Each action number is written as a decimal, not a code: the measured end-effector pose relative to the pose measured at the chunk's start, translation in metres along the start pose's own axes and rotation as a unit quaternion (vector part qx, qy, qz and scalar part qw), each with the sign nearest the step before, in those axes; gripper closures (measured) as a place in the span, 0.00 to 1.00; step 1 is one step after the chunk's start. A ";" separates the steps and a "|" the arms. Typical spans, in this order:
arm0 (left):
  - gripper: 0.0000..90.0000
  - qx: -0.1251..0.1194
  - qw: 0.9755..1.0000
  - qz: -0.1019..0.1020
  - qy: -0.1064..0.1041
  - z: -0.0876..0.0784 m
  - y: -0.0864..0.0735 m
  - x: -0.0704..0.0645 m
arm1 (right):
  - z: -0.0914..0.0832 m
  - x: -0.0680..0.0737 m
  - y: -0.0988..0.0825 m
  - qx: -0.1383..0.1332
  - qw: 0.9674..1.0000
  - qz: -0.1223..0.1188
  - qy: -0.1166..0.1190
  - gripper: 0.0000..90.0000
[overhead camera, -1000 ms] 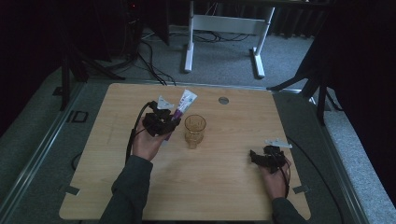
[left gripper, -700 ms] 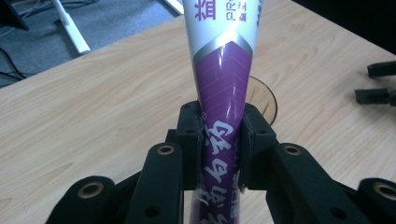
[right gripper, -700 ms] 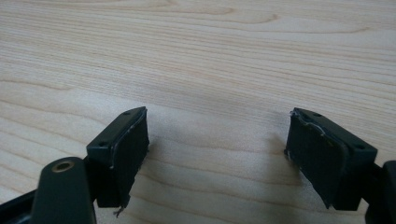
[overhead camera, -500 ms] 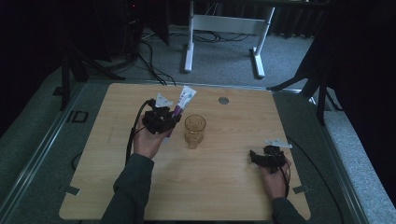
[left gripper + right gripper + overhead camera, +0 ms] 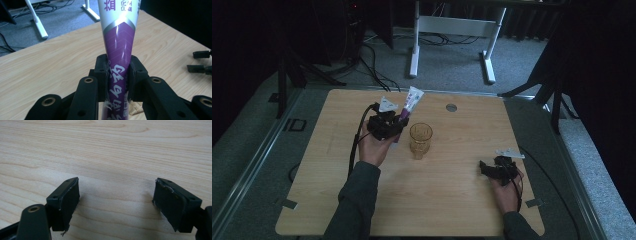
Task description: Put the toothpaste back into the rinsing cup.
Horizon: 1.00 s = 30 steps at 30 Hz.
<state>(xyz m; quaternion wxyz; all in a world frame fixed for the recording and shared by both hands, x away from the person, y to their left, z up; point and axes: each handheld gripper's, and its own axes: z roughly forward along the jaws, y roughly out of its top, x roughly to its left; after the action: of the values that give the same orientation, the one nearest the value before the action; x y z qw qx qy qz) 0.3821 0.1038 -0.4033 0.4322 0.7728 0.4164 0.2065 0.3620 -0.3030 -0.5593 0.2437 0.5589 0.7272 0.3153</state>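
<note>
My left gripper [image 5: 398,121] is shut on a purple and white tube [image 5: 410,101], held a little above the wooden table [image 5: 337,195] just left of a clear amber glass [image 5: 420,140]. In the left gripper view the tube [image 5: 119,45] stands clamped between both pads [image 5: 103,72], its white flat end pointing up and away. My right gripper [image 5: 484,168] rests low near the table's right front, jaws wide apart. The right gripper view has its pads [image 5: 67,198] spread over bare wood, my right gripper [image 5: 116,203] holding nothing.
A small round grey grommet [image 5: 451,107] sits in the table near its far edge. A white desk frame [image 5: 452,30] stands on the floor beyond. Cables [image 5: 377,60] trail on the floor at the back left. Dark drapes bound the sides.
</note>
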 end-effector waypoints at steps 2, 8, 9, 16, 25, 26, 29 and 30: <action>0.81 -0.003 1.000 -0.002 0.000 0.001 0.001 0.000 | 0.000 0.000 0.000 0.000 1.000 -0.001 0.000 0.23; 0.81 -0.014 1.000 -0.007 0.000 0.002 0.003 0.001 | 0.000 0.000 0.000 0.000 1.000 -0.001 0.000 0.23; 0.81 -0.016 1.000 -0.007 0.001 0.002 0.002 0.001 | 0.000 0.000 0.000 0.000 1.000 -0.001 0.000 0.23; 0.81 -0.032 0.999 -0.010 -0.005 0.005 0.004 0.000 | 0.000 0.000 0.000 0.000 1.000 -0.001 0.000 0.23; 0.81 -0.040 0.999 -0.022 -0.005 0.008 0.004 0.002 | 0.000 0.000 0.000 0.000 1.000 -0.001 0.000 0.23; 0.81 -0.042 0.999 -0.025 -0.006 0.008 0.004 0.003 | 0.000 0.000 0.000 0.000 1.000 -0.001 0.000 0.23; 0.81 -0.049 0.998 -0.030 -0.007 0.008 0.004 0.004 | 0.000 0.000 0.000 0.000 1.000 -0.001 0.000 0.23; 0.81 -0.049 0.998 -0.030 -0.007 0.008 0.004 0.004 | 0.000 0.000 0.000 0.000 1.000 -0.001 0.000 0.23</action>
<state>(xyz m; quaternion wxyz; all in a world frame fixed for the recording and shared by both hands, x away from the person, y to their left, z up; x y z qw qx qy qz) 0.3915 0.1020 -0.4042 0.4786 0.7393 0.4254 0.2082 0.3621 -0.3030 -0.5593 0.2438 0.5583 0.7275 0.3155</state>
